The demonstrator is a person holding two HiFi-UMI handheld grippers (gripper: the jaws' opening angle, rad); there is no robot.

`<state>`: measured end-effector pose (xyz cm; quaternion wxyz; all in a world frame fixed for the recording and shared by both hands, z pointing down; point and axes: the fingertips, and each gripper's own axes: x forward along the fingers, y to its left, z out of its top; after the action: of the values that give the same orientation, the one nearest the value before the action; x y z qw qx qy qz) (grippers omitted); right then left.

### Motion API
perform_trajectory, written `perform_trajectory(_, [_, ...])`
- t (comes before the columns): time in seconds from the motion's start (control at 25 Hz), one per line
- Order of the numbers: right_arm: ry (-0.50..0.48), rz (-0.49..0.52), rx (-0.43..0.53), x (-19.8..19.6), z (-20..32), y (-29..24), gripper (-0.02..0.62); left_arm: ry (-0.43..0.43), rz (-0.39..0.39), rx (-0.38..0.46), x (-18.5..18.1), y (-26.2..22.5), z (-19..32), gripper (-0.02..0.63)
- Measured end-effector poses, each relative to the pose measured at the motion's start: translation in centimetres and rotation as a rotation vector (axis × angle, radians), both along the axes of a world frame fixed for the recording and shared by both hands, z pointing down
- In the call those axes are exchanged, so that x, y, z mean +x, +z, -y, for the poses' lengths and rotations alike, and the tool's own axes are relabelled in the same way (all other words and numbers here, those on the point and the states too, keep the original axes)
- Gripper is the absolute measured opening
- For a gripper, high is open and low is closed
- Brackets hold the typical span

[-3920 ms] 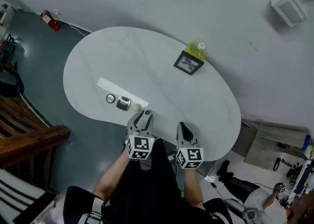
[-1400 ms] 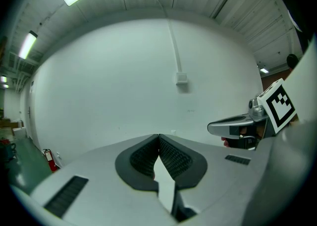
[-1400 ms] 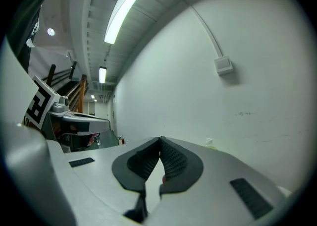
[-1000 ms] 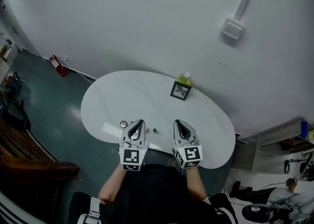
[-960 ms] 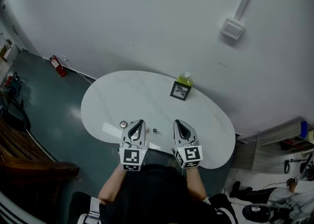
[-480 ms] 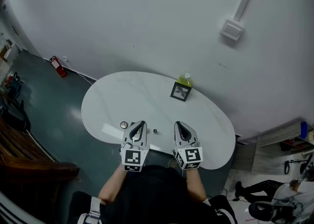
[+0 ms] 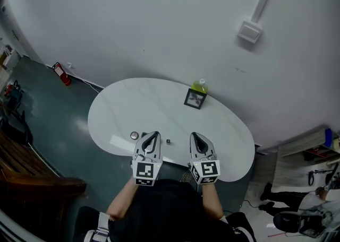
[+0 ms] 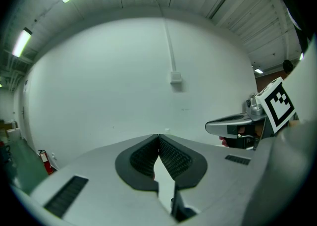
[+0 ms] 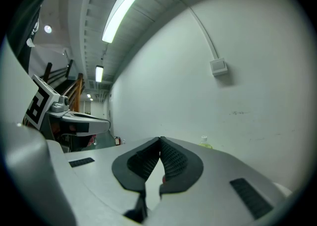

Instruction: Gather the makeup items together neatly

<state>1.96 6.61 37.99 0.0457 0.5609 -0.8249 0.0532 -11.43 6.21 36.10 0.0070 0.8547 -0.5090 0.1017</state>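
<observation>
From overhead alone, a round makeup item (image 7: 134,135) shows

Round compact (image 7: 134,135), small dark item (image 7: 168,141), well apart.

We note a black top (image 7: 164,209) on the person. The left gripper (image 7: 151,136) and right gripper (image 7: 196,137) have grey moulded shells. Each carries a cube (image 7: 144,171) with black-and-white square markers. The pads (image 8: 171,156) are black and ribbed.
</observation>
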Motion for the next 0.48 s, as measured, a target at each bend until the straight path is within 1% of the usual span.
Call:
perform_trajectory(0.12, [0.026, -0.002, -0.002, 0.1, -0.4, 0.0, 0.029, 0.028, -0.001, -0.001, 0.2, 0.0, 0.0, 0.02])
perform_trajectory(0.28, [0.07, -0.003, -0.005, -0.5, -1.6, 0.4, 0.029, 0.085, -0.01, -0.004, 0.1, 0.2, -0.6, 0.02])
perform_trajectory(0.48, [0.141, 0.027, 0.006, -2.3, -3.1, 0.5, 0.029, 0.16, -0.005, -0.005, -1.5, 0.7, -1.3, 0.02])
